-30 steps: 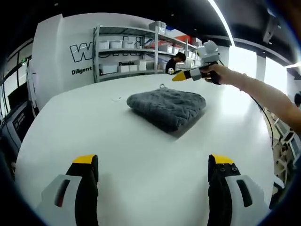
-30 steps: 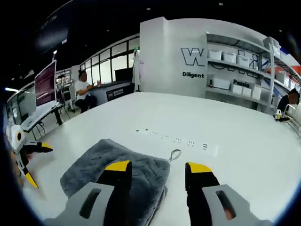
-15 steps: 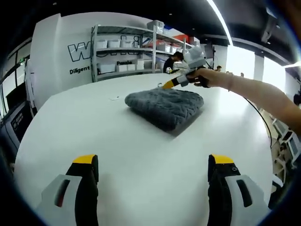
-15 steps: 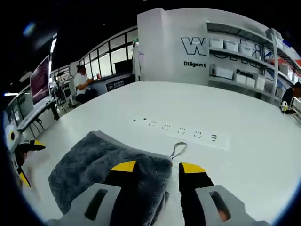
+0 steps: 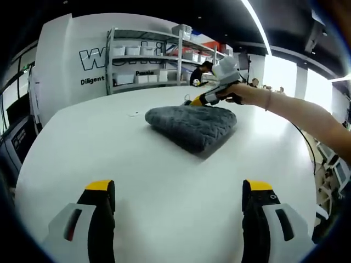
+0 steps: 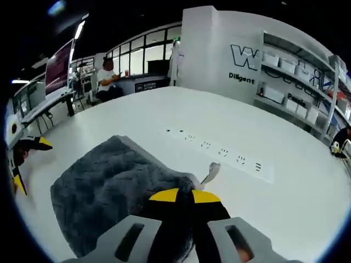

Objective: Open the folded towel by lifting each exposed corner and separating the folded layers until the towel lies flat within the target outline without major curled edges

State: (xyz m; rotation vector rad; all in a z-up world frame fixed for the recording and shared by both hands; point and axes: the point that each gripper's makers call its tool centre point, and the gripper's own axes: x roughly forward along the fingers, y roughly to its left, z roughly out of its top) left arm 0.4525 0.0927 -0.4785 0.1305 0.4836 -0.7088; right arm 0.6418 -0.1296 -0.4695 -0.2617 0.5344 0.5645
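The folded grey towel [image 5: 192,125] lay on the white table [image 5: 137,175], toward its far side in the left gripper view. The right gripper [image 6: 182,195] had its yellow-tipped jaws pinched together on the towel's corner by the small hanging loop [image 6: 210,171]. The left gripper [image 5: 178,189] hovered over the near edge, jaws wide apart, gripping nothing, well apart from the towel.

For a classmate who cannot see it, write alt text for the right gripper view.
The right tool is shut on a corner of the folded grey towel, beside its hanging loop, on a white table. A strip of sockets lies beyond.
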